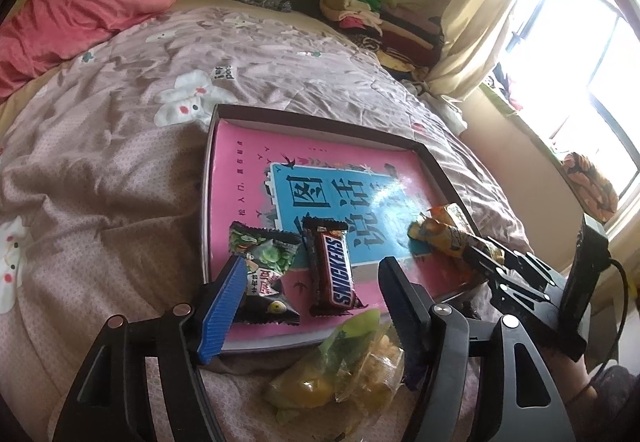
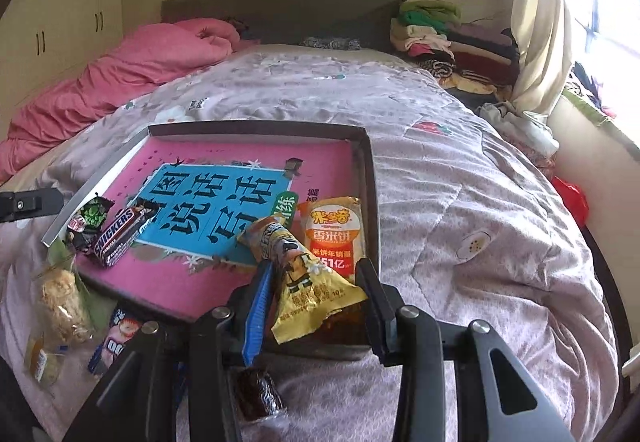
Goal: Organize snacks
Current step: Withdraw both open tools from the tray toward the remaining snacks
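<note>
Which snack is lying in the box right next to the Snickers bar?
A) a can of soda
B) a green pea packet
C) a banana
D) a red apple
B. In the left wrist view the green pea packet lies right beside the Snickers bar, both on the pink book cover inside the box.
</note>
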`<state>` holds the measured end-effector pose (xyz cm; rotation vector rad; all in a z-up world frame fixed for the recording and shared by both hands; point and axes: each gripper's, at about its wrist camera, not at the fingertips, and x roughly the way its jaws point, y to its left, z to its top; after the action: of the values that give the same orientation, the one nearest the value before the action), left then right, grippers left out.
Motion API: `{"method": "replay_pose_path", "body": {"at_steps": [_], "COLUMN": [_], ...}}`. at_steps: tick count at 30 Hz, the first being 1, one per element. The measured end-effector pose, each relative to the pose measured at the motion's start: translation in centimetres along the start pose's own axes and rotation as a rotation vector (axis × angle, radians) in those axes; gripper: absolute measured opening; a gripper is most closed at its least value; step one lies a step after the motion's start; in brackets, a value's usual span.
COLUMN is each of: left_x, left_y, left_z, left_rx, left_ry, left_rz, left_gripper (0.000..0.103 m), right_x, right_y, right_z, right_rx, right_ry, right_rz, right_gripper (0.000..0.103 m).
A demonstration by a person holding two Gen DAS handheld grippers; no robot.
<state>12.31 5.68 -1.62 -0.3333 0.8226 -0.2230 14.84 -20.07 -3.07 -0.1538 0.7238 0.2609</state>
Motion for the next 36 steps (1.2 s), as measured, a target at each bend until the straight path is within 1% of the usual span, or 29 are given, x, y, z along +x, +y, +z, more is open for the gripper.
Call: {"method": "replay_pose_path", "body": {"at_steps": [7,9,13,17,27,36], "left_x": [-0.2,-0.3,-0.5,-0.6,-1.4,-2.1], "left_y": [-0.2,-0.2,-0.1,-0.1,-0.2,-0.5], "left_z": [0.1,0.1,0.2,0.2,0.2,0.2], "left_rx": [0.011,0.011,0.010,0.011,0.021,0.034], "left_ry": [-0.006,-0.007,-0.010,-0.011,-0.020,-0.034], "left_rz": [0.002,0.002,0.004,0.004,0.001,0.003], "left_gripper": [0.074,0.074,0.074,0.075,0.076,0.078], "right_x": [0.0,-0.1,-0.4,-0.5,-1.7,-2.4], "right_y": [-0.2,-0.3,-0.6,-0.9,-1.5,-1.3], "right_z": [0.3,0.4,0.4,0.5,0.4,0.6], "right_rx": [0.018,0.024,0.037,0.050,0.084,0.078], "right_ry": [-0.019,-0.027,-0.036,-0.040,-0.048,-0.067], "right_rz": [0.014,0.013,0.014,0.003,0.018,0.024], "right_gripper": [0.041,0.044,0.046,0.051,0.053,0.056]}}
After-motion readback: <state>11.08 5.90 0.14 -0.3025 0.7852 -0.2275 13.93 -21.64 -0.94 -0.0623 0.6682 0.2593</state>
